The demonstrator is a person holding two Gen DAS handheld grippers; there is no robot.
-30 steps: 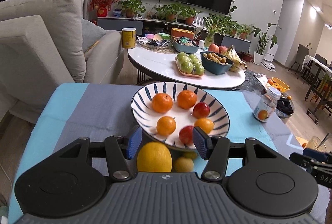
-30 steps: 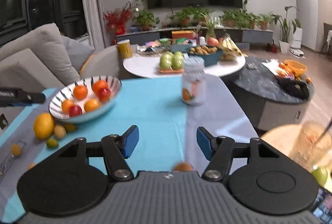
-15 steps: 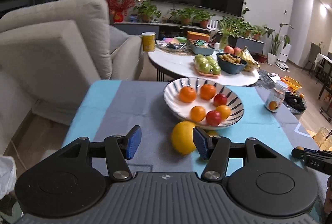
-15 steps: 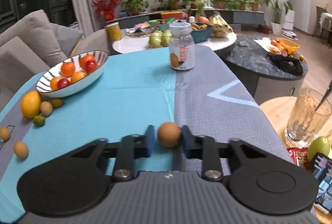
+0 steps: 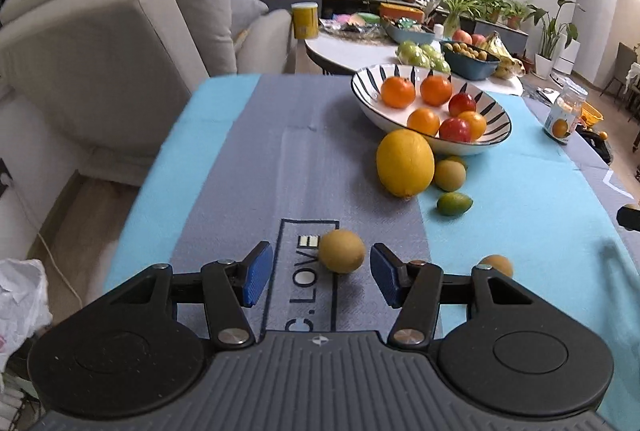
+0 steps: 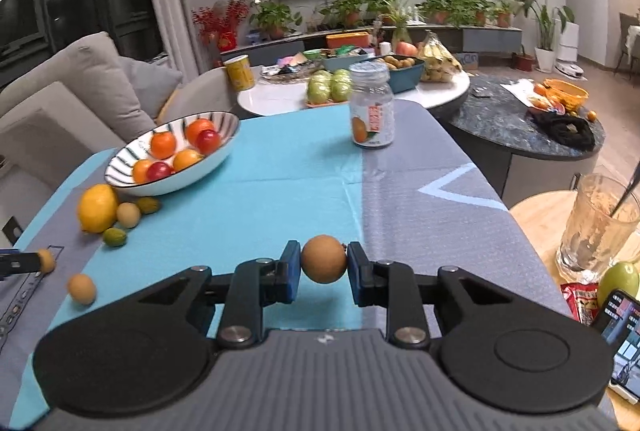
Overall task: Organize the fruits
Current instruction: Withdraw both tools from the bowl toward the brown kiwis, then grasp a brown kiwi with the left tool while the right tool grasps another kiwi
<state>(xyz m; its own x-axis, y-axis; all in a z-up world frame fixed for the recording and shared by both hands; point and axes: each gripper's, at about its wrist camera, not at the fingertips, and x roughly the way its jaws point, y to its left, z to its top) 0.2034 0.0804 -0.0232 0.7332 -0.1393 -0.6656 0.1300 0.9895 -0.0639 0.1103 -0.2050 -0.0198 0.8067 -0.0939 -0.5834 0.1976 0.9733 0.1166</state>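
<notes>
Right gripper [image 6: 323, 273]: blue pads clamped on a small round brown fruit [image 6: 323, 259], one pad pressing each side, fruit lifted clear of the tablecloth [image 6: 280, 191].

Left gripper [image 5: 316, 273]: jaws apart, about a third open, closing slightly over the last half second; a small yellow-brown fruit [image 5: 341, 251] resting on the cloth between the pads, nearer the right pad, touched by neither. Same gripper's tip visible at the left edge of the right wrist view, with that fruit at its end.

Striped bowl [image 5: 372, 102]: white with dark blue rays, standing on the blue part of the cloth; contents four oranges [image 5: 397, 92] and two red fruits [image 5: 455, 129].

Glass jar [image 6: 371, 106]: upright, lidded, orange pictured on the label, well apart from the bowl; contents not discernible.

Loose fruit on the cloth, in descending size: large yellow citrus [image 5: 405, 163] touching the bowl's near wall; pale round fruit [image 5: 449, 174] just beside it; green kumquat-like fruit [image 5: 454, 203] slightly nearer the camera; small orange-brown fruit [image 5: 496, 265] behind the left gripper's right finger.

Tall glass [image 6: 598, 227] with a utensil, on a wooden side table [image 6: 532, 215] at right.
</notes>
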